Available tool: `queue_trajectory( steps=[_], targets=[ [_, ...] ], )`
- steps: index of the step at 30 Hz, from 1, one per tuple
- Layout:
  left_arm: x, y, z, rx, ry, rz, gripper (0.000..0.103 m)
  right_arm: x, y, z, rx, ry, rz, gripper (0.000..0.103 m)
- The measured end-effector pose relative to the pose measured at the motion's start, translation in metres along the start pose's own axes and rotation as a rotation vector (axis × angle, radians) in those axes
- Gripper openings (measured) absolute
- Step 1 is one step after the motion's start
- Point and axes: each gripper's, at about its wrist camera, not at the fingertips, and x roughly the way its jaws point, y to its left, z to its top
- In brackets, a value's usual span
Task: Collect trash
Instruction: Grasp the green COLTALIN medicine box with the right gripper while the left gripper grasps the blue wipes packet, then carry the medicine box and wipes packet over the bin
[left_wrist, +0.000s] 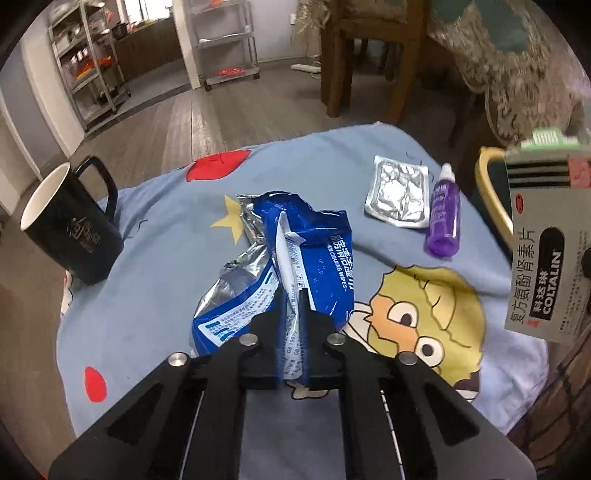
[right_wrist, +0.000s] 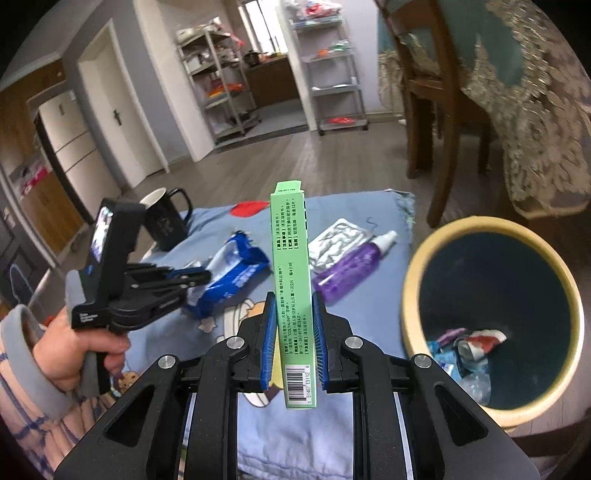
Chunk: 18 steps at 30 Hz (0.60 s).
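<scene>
Left hand-held gripper (left_wrist: 291, 295): fingers nearly closed, pinching the near edge of a crumpled blue wipes packet (left_wrist: 295, 254). The packet extends straight ahead of the fingers; whether its far part touches the cloth or is lifted clear, cannot tell. Surface is a counter (left_wrist: 147, 258) covered with a light-blue cartoon-print cloth.

Ahead and to the left of the left hand-held gripper: black mug (left_wrist: 70, 225), upright, white inside, handle facing away. Ahead and to the right: flat silver foil pouch (left_wrist: 400, 192), and just beside it on its right a purple bottle (left_wrist: 443, 221) lying on its side, white cap pointing away.

Right hand-held gripper (right_wrist: 293, 332): blue-padded fingers closed on the two broad faces of a green medicine box (right_wrist: 293, 288), held narrow side up, its length running forward past the fingertips, barcode end nearest the camera. In the left wrist view the box shows at far right, raised above the cloth.

Right of the right hand-held gripper, beside the counter edge: round bin (right_wrist: 495, 314), cream rim, dark interior, with several crumpled wrappers at the bottom.
</scene>
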Motion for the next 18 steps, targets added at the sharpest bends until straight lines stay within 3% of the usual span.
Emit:
queue_trajectory(
  steps=[10, 18],
  targets=[
    [-0.056, 0.046, -0.002, -0.256, -0.158, -0.104, 0.002, -0.027, -0.033, 0.007, 0.109, -0.085, -0.026, 0.019],
    [-0.079, 0.009, 0.020, -0.236, -0.221, -0.229, 0.002, -0.055, -0.077, 0.004, 0.243, -0.151, -0.069, 0.019]
  ],
)
